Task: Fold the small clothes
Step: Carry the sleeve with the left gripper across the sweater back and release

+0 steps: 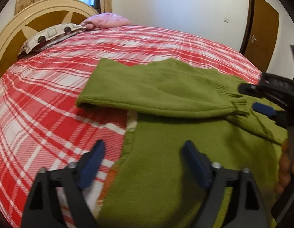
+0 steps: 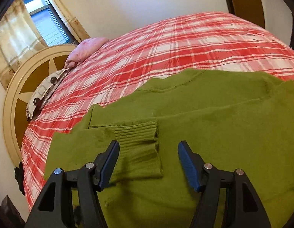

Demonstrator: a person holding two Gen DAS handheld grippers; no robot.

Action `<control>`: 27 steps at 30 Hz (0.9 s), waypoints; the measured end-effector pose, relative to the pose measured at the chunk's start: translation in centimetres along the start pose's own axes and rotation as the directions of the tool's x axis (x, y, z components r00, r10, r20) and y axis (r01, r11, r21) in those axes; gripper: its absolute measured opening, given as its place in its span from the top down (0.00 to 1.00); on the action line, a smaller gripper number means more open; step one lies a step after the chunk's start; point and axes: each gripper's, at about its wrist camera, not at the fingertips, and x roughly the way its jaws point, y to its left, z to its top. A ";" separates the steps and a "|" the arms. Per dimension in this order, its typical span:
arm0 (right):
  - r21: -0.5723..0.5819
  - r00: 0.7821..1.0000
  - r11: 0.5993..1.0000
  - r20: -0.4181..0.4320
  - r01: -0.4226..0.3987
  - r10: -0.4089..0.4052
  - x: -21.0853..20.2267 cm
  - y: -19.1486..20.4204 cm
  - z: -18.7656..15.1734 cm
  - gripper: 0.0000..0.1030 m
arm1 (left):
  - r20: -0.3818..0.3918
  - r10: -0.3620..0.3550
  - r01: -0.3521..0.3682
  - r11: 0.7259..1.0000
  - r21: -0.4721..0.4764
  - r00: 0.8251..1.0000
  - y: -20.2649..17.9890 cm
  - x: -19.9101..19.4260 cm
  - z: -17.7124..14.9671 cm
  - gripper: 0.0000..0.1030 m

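Note:
A green knit sweater (image 1: 185, 152) lies flat on the plaid bed. One sleeve (image 1: 156, 91) is folded across the body, and its ribbed cuff (image 2: 141, 138) rests on top of the body. My left gripper (image 1: 143, 148) hovers open over the sweater's left edge, one finger above the bedspread and the other above the knit. My right gripper (image 2: 148, 146) stands open over the cuff, its pads apart from the fabric and nothing gripped. In the left wrist view the right gripper (image 1: 248, 97) shows at the right edge, beside the cuff.
The red and white plaid bedspread (image 1: 61, 98) covers the bed. A patterned pillow (image 1: 50, 36) and a pink pillow (image 1: 107, 20) lie by the cream headboard (image 1: 12, 38). A brown door (image 1: 261, 32) stands at the far right. A hand (image 1: 285, 167) shows at the right edge.

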 end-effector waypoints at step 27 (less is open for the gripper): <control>-0.192 0.932 0.955 0.329 0.226 -0.155 -16.0 -1.7 5.1 0.93 | 0.018 -0.011 0.011 1.000 -0.016 1.000 0.7 0.4 -0.1 0.04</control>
